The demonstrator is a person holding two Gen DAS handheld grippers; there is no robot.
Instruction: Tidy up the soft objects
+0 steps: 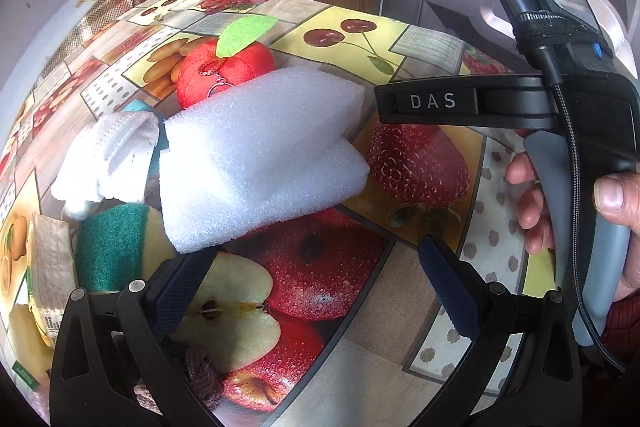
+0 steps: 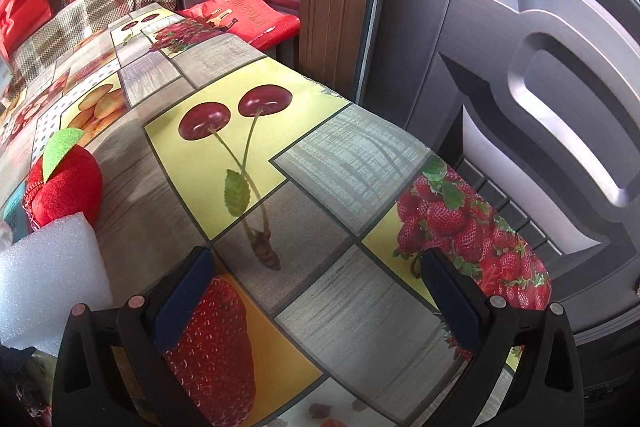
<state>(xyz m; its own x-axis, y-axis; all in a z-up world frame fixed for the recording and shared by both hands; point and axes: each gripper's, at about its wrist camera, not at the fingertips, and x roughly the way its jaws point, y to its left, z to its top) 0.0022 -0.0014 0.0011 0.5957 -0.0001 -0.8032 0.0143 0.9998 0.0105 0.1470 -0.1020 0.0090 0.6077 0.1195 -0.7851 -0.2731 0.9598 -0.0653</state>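
Observation:
A folded white foam sheet (image 1: 256,155) lies on the fruit-print tablecloth (image 1: 360,307), with a red plush apple (image 1: 224,67) and its green leaf behind it. A white knit cloth (image 1: 108,155) sits to the foam's left, a green and yellow sponge (image 1: 116,251) in front of that. My left gripper (image 1: 316,291) is open, just short of the foam's near corner. A brown knit piece (image 1: 200,375) shows under its left finger. My right gripper (image 2: 320,299) is open over bare tablecloth (image 2: 360,307), with the foam (image 2: 48,283) and the plush apple (image 2: 68,187) at its left.
The right-hand tool (image 1: 560,107) and a hand (image 1: 612,195) stand at the right of the left wrist view. A packet (image 1: 48,279) lies at the table's left. A dark door (image 2: 520,67) stands past the table edge, with red bags (image 2: 240,15) and a plaid bundle (image 2: 100,3) behind.

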